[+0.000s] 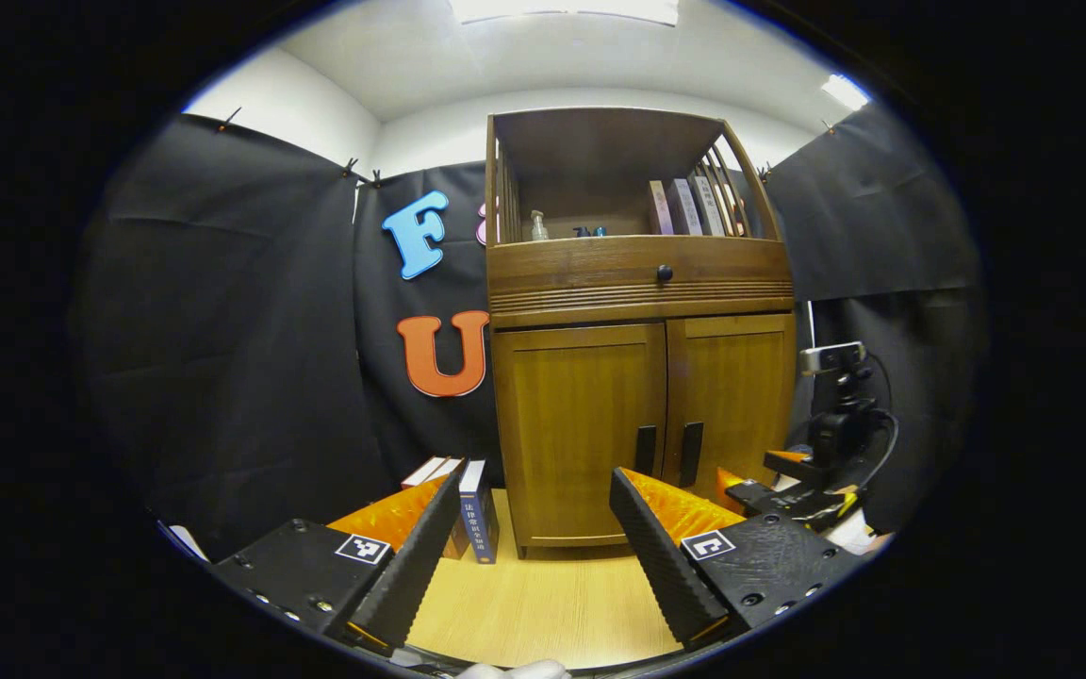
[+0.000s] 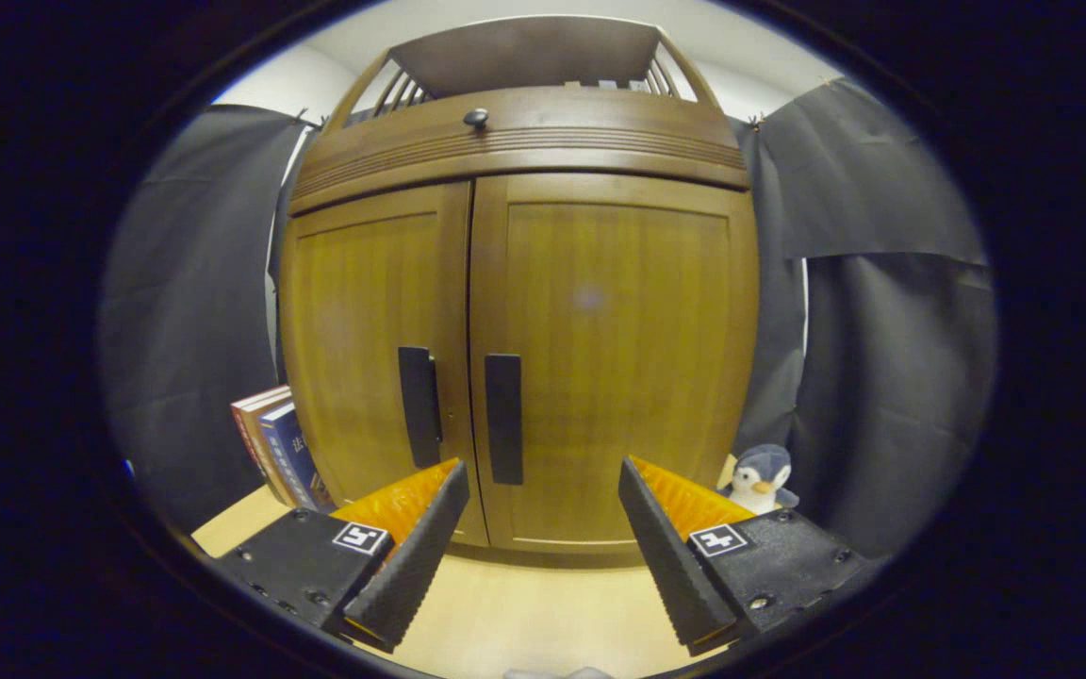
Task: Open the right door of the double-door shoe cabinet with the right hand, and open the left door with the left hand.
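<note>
A: Cabinet?
B: Dead ahead in right gripper view, both doors shut. Right door w/ handle, left door w/ handle, handles side by side at the seam.
A: Right gripper?
B: Fingers spread wide, holding nothing, low and near the doors, not touching.
A: Left gripper?
B: Also spread, nothing held, farther back.
A: Around it?
B: Books left of cabinet, penguin toy right.
</note>
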The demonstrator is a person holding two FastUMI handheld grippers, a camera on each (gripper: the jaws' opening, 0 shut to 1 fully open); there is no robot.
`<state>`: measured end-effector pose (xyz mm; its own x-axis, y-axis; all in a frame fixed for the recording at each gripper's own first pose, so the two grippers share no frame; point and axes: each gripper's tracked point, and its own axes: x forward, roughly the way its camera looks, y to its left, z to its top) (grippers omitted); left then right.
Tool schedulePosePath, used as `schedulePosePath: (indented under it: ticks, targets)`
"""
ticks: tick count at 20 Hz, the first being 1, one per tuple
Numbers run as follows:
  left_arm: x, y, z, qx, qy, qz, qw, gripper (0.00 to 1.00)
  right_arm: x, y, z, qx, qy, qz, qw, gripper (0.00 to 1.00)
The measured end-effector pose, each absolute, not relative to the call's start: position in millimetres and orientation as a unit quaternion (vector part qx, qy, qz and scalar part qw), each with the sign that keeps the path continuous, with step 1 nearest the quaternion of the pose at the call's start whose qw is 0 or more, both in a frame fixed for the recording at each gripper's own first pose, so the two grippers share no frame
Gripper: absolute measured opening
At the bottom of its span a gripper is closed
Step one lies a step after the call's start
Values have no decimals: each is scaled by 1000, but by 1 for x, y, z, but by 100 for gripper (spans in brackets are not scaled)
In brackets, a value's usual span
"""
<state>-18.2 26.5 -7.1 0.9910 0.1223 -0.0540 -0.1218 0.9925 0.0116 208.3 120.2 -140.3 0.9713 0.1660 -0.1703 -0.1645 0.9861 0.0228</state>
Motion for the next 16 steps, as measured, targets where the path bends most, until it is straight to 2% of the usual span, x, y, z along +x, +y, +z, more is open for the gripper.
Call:
schedulePosePath:
  ticks: [10,11,13,14,15,16]
  targets:
    - [-32,51,-17,-15,49,128,991,96,310,158,-136,19,98,86,991,100]
    - [-32,53,-18,-17,51,131,990,100,315,161,-138,18,102,87,991,99]
    - [-32,55,-20,-21,54,133,990,96,322,162,-139,22,108,83,990,94]
    - [-32,55,-19,-21,53,133,989,100,326,161,-139,22,102,75,992,88]
    - [-33,56,-18,-19,52,134,989,96,325,160,-141,20,107,74,991,84]
    - [-34,57,-18,-17,51,135,989,96,323,162,-141,23,109,80,991,74]
